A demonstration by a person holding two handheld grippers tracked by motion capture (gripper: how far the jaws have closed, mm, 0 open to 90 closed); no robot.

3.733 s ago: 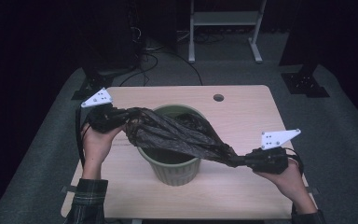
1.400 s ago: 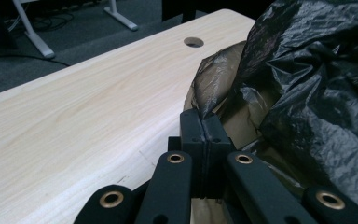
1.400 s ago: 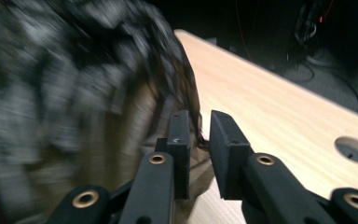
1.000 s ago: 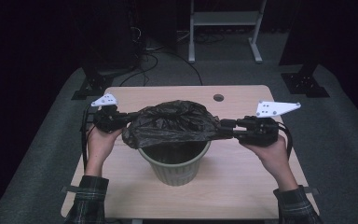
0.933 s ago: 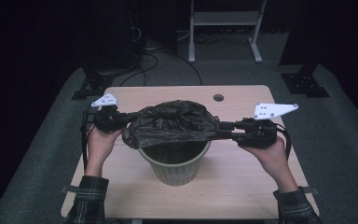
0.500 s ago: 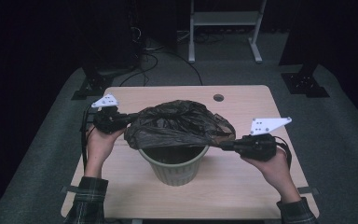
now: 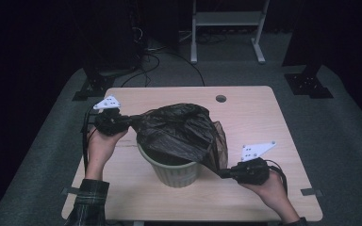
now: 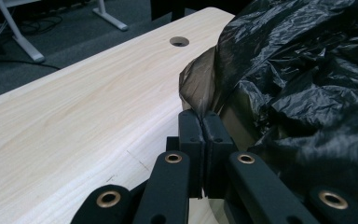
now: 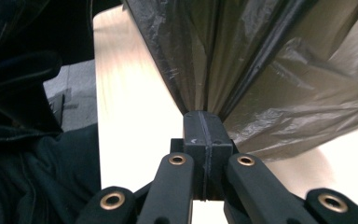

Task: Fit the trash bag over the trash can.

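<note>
We see the black bin bag [image 7: 181, 134] stretched over the top of the pale green bin [image 7: 176, 172], which stands near the middle of the light wooden worktop [image 7: 264, 122]. The bag is draped across the bin's mouth and sags over its right side, so that only the front wall of the bin shows below the plastic. At the bag's left end, the left gripper [image 7: 125, 121] has a gathered corner of the film between its fingers [image 8: 191, 140]; in the left gripper view we find the two pads pressed flat together with the thin brownish edge of the bag rising out of the seam between them, and the bulk of the crinkled plastic lying just to the right of the fingers. At the bag's lower right end, the right gripper [image 7: 226, 173] sits low beside the bin, close to the worktop, and the film fans upward and away from its fingers [image 9: 193, 135]. In the right gripper view we find those pads likewise closed tight, with the plastic pinched in the narrow line where they meet and spreading out in taut pleats above them. Each gripper is carried in a hand [image 7: 101, 146] that comes in from the near edge.
</note>
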